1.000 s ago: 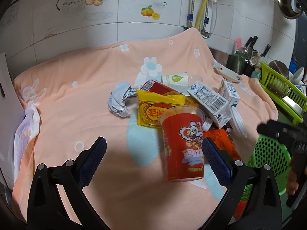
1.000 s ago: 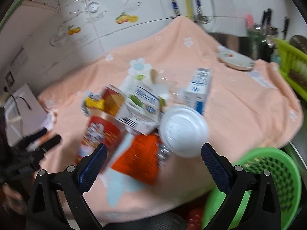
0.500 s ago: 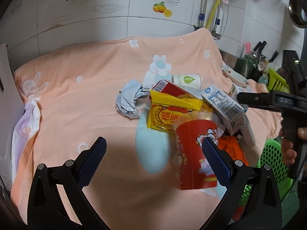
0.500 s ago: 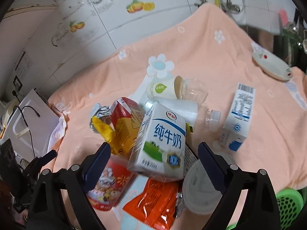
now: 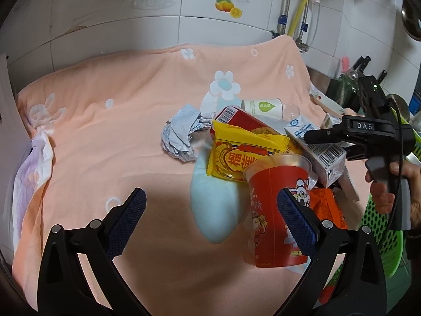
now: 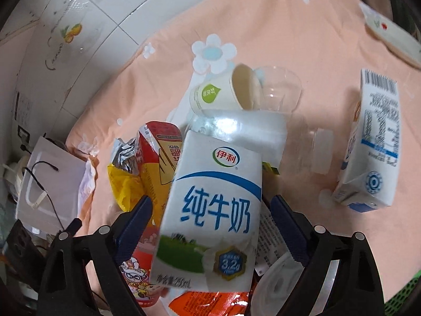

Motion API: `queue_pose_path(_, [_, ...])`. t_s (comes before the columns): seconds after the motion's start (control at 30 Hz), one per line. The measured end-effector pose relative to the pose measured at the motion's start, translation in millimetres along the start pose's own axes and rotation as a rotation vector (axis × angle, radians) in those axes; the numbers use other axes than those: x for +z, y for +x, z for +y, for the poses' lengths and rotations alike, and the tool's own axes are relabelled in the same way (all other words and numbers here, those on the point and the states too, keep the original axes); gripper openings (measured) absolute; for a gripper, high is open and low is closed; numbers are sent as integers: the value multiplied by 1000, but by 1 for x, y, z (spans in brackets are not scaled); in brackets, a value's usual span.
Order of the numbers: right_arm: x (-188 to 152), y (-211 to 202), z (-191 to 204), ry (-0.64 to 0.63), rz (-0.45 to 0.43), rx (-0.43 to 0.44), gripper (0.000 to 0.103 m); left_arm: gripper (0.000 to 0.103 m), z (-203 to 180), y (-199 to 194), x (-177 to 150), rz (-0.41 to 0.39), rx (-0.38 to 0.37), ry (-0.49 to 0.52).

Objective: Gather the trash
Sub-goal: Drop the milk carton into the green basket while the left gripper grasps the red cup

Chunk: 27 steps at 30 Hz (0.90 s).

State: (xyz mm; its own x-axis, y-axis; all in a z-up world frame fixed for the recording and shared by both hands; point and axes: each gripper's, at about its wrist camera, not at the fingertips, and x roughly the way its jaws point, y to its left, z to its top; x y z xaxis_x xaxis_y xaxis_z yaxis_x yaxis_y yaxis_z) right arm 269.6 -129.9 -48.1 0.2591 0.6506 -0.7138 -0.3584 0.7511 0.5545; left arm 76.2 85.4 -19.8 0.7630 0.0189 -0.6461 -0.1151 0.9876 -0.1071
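Near right of the trash pile, milk carton (image 6: 210,210) between right gripper (image 6: 210,218) pads, jaws closing, no contact yet; likely light, thin-walled, crushable, smooth, so best pinched mid-body on flat sides; left gripper (image 5: 210,223) wide open, empty, beside red cup (image 5: 276,210).

Even indoor light, fairly bright. Fisheye bending and dark vignetting ring both views. Glare whitens the plastic bottle (image 6: 244,129); the milk carton (image 6: 213,216) looms sharp.
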Motion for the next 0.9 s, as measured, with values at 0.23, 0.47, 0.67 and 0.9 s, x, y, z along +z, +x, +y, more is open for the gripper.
queue_pose_path(0.23, [-3,-15,-4,30,-42,73,67,97,-13,4,0,19,-49,22])
queue_pose_path(0.47, [-19,-66,17,-47,-184,33,67,97,-42,12,1,50,-133,72])
queue_pose_path(0.67, [-56,-113,26,-93,-301,-40,67,94,-64,35,1,108,-179,102])
queue_pose_path(0.9, [-119,-150,21,-129,-401,-209,67,82,-67,59,-1,157,-162,91])
